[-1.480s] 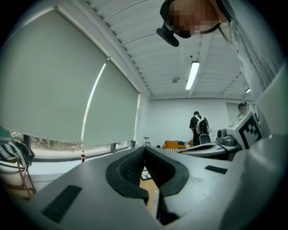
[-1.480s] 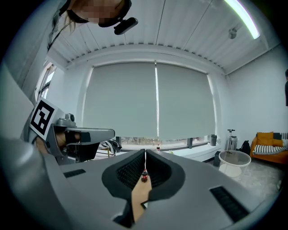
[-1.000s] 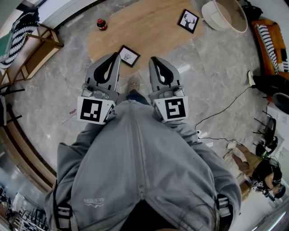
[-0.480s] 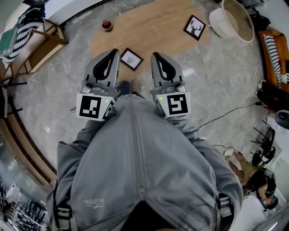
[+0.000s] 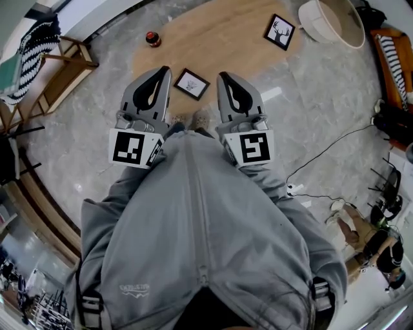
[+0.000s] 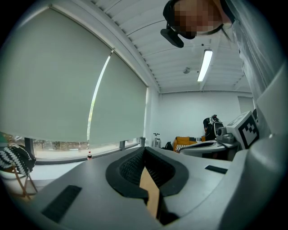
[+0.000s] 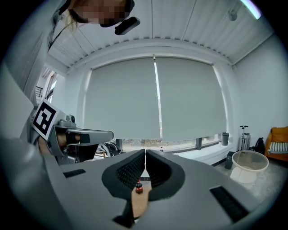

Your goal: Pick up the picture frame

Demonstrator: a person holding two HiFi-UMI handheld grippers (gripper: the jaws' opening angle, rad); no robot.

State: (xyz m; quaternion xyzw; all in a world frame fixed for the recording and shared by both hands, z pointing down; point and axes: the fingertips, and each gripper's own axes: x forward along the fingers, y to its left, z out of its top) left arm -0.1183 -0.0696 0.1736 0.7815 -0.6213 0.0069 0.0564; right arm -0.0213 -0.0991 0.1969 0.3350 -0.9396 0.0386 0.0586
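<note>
Two black-framed pictures lie flat on a low oval wooden table [image 5: 226,35]. The nearer picture frame [image 5: 191,84] sits at the table's near edge, between and just beyond my two grippers as the head view shows them. The farther picture frame [image 5: 279,31], with a deer print, lies toward the table's right end. My left gripper [image 5: 161,72] and right gripper [image 5: 223,78] are held level in front of my chest, side by side, both shut with nothing between their jaws. Neither touches a frame. In the gripper views only the shut jaws, window and room show.
A small dark bottle with a red cap [image 5: 153,38] stands at the table's left end. A white tub [image 5: 329,19] sits at the far right. A wooden rack with a striped cloth [image 5: 48,55] stands left. A cable [image 5: 322,158] and a socket strip trail over the marble floor at right.
The table and both frames have shifted a little in the head view as I stepped; the nearer frame now sits more squarely between the grippers. Both grippers stay shut.
</note>
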